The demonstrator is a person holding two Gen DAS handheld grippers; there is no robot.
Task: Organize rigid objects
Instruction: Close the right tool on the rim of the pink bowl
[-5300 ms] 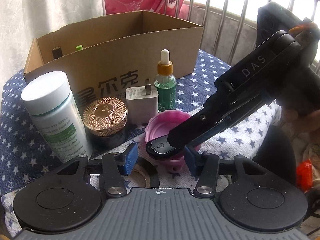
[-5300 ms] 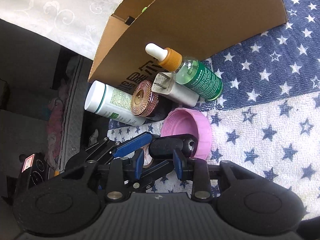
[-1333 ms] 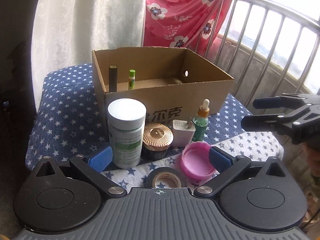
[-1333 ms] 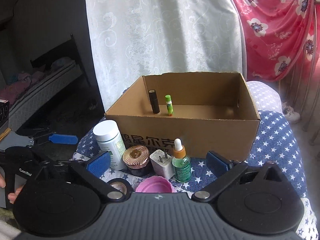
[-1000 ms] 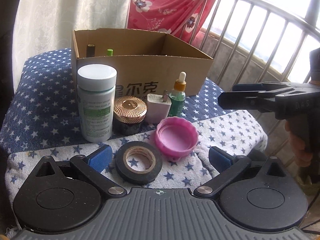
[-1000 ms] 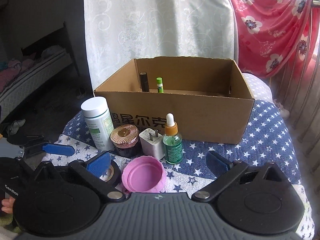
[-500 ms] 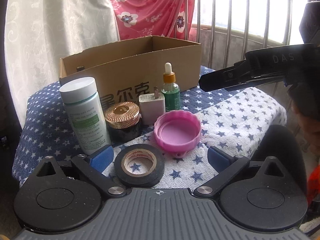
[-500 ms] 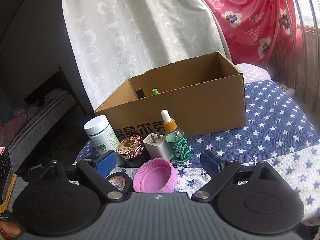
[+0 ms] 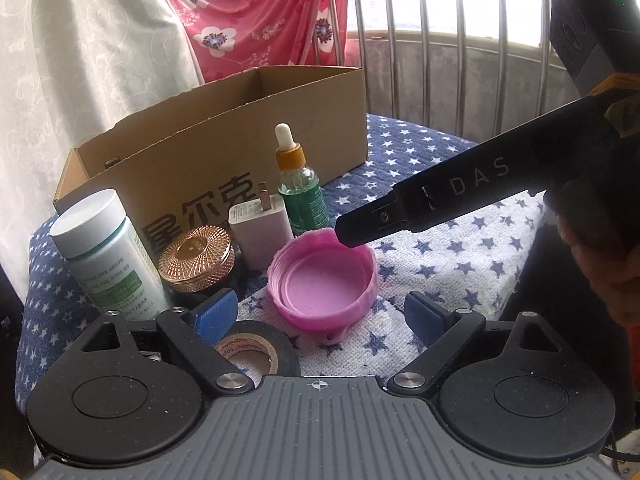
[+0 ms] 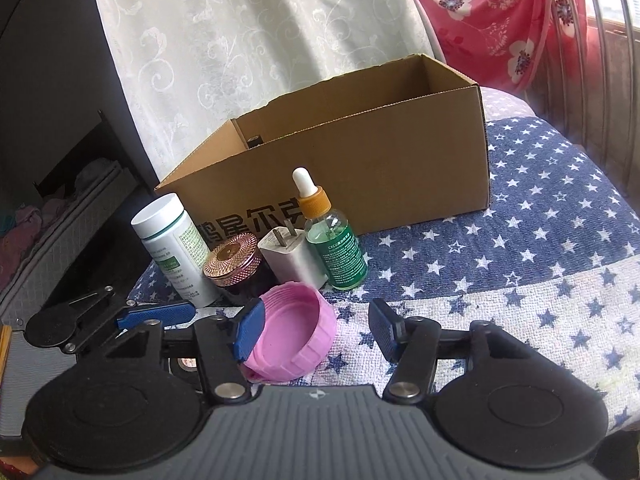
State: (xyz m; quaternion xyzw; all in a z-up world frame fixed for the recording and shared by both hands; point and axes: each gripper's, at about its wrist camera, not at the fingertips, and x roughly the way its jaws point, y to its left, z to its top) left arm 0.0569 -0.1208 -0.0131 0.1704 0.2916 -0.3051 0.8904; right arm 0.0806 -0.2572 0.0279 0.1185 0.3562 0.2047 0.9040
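Pink plastic lid (image 10: 298, 330), lying open side up on the star-print cloth (image 10: 560, 248), sat between the fingers of my right gripper (image 10: 316, 330). Those jaws had just been closing; the left pad (image 10: 248, 330) was at the lid's rim, the right pad was still apart from it, so no grip as far as I could tell.

My left gripper (image 9: 320, 314) was wide open w/ nothing held, jaws also just narrowed a bit. From its cam the lid (image 9: 322, 280) was just ahead, between the blue pads but clear of both. That view alone showed the black tape roll (image 9: 256, 354) right under my left finger, and the dark finger of the right gripper (image 9: 440, 200) coming in from the right w/ its tip over the lid's far rim.

Right cam alone showed something in the cardboard box (image 10: 400, 168): a dark stick top (image 10: 254, 142) poking up at the left end. Rest of the inside was hidden; left cam saw no contents at all.

Lid itself was empty. Just beyond it, in front of the box: white pill bottle (image 10: 172, 244), dark jar w/ copper lid (image 10: 234, 266), white charger plug (image 10: 292, 258), green dropper bottle (image 10: 332, 246), all upright in a row, close together.
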